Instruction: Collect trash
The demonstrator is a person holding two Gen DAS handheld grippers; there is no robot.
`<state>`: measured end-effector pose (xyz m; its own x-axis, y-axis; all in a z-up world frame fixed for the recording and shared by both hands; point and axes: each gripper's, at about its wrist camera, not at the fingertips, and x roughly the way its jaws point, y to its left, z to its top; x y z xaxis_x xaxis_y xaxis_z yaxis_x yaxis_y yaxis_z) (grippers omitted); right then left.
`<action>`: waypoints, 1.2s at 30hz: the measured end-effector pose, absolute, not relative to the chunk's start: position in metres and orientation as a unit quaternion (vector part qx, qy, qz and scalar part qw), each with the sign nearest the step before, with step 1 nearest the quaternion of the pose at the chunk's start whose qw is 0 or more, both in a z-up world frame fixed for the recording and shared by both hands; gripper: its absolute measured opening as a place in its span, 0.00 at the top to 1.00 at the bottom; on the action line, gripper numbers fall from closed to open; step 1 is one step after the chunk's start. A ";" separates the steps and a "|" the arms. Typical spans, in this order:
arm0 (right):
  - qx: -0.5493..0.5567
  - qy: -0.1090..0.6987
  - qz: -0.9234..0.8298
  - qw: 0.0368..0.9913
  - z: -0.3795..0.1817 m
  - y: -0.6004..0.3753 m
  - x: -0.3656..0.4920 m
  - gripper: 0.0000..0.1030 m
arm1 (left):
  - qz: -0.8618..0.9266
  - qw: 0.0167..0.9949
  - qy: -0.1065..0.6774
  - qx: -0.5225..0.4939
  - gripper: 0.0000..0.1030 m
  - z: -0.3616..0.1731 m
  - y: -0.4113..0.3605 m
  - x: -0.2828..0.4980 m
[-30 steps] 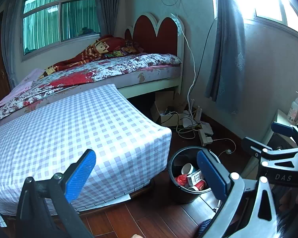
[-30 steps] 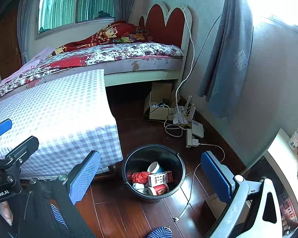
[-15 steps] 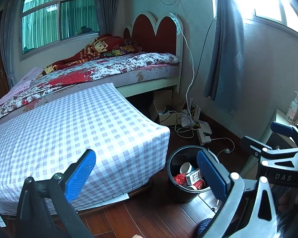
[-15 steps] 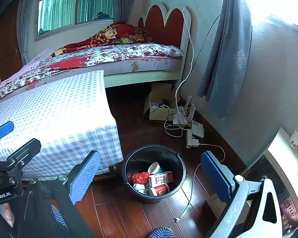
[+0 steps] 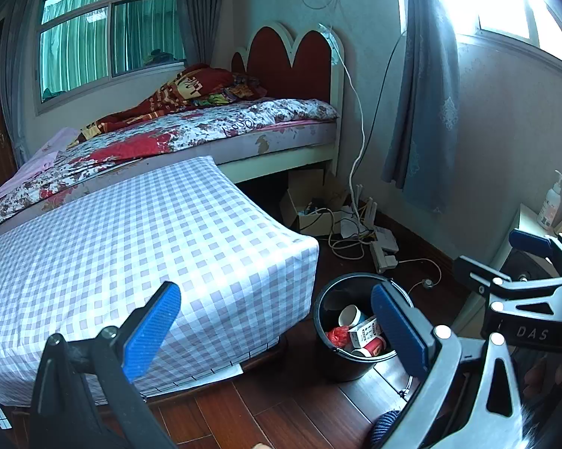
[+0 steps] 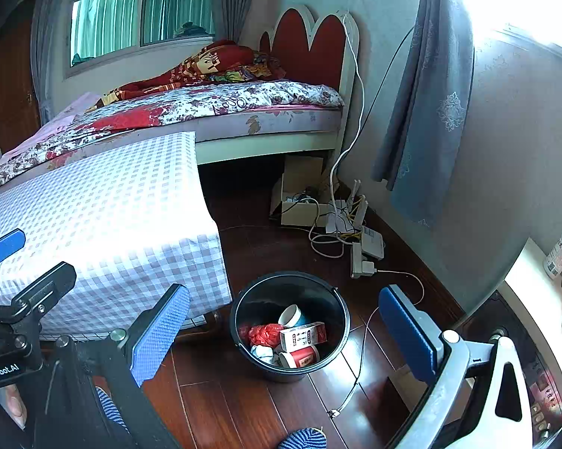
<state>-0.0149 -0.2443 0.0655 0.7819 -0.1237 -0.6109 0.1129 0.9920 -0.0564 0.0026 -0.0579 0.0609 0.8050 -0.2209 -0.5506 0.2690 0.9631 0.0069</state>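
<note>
One black bucket (image 6: 239,333) holds two cups, one carton; both grippers' jaws spread, empty

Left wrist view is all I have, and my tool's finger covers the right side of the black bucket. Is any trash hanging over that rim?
Observer: No. The right wrist view shows the bucket rim all the way round, with nothing draped over it.
Operator: Anything on the floor on that side?
Observer: A thin white cable lies on the floor just right of the bucket.
Operator: Is the right tool carrying anything?
Observer: No, the right tool is open and empty.
</note>
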 end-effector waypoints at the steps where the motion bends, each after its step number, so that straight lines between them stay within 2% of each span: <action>1: -0.008 0.324 -0.063 0.944 0.065 -0.244 -0.015 0.01 | -0.129 0.949 0.284 0.043 0.01 0.061 -0.058 0.003; 36: -0.008 0.324 -0.066 0.944 0.066 -0.245 -0.015 0.01 | -0.144 0.950 0.272 0.048 0.01 0.062 -0.057 0.004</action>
